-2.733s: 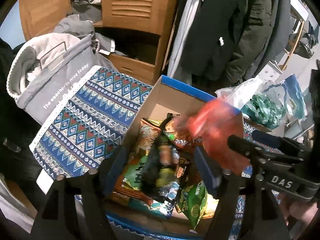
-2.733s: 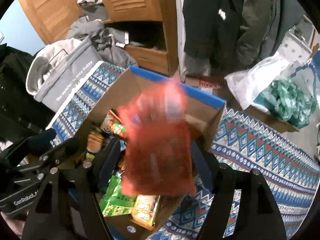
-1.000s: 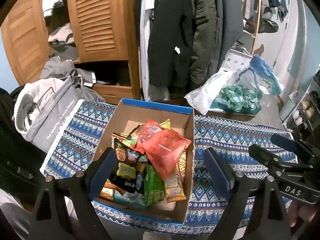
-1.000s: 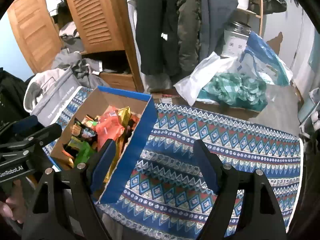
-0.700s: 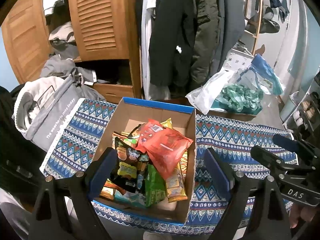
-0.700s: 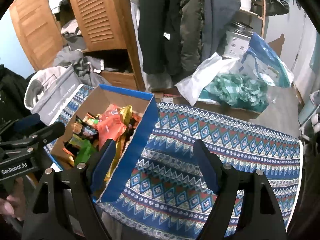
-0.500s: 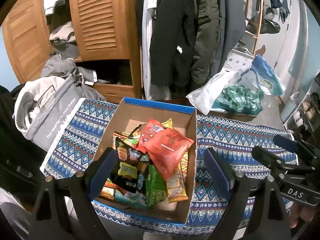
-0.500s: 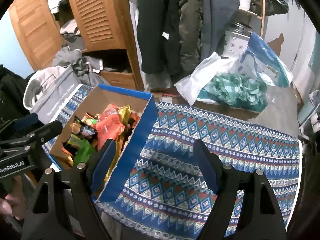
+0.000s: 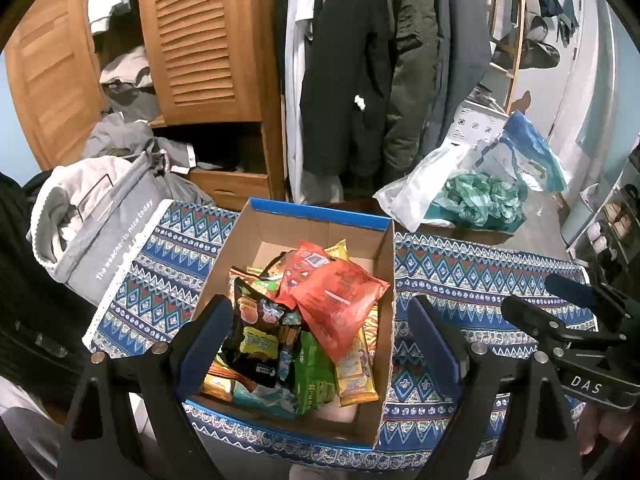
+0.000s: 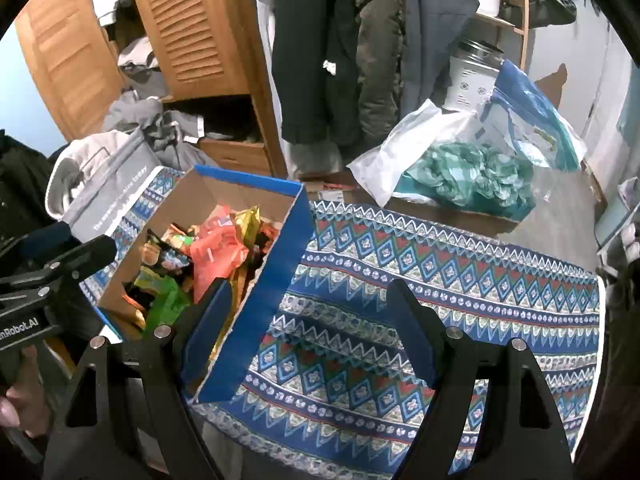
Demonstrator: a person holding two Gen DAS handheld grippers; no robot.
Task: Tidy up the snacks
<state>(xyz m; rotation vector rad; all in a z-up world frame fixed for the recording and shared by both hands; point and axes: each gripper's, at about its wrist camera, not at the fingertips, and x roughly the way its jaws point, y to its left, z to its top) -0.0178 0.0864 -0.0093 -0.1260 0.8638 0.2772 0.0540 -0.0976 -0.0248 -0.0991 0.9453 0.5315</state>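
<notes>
A blue-rimmed cardboard box (image 9: 312,216) stands on the patterned cloth and holds several snack packs. A red pack (image 9: 336,296) lies on top, over a black pack (image 9: 256,336), a green pack (image 9: 316,376) and yellow bars (image 9: 356,376). My left gripper (image 9: 320,340) is open and empty, held above the box's near side. My right gripper (image 10: 308,328) is open and empty, over the cloth just right of the box (image 10: 280,264). The red pack (image 10: 216,256) also shows in the right wrist view.
The blue patterned tablecloth (image 10: 440,288) covers the table. A grey laundry bag (image 9: 104,224) sits at the left edge. A white plastic bag with teal stuff (image 9: 472,200) lies behind the box at right. A wooden wardrobe (image 9: 200,40) and hanging coats (image 9: 360,60) stand behind.
Since 2.7 s ago the right gripper let the red pack go into the box and both grippers drew back and up. Over the last second almost nothing moved.
</notes>
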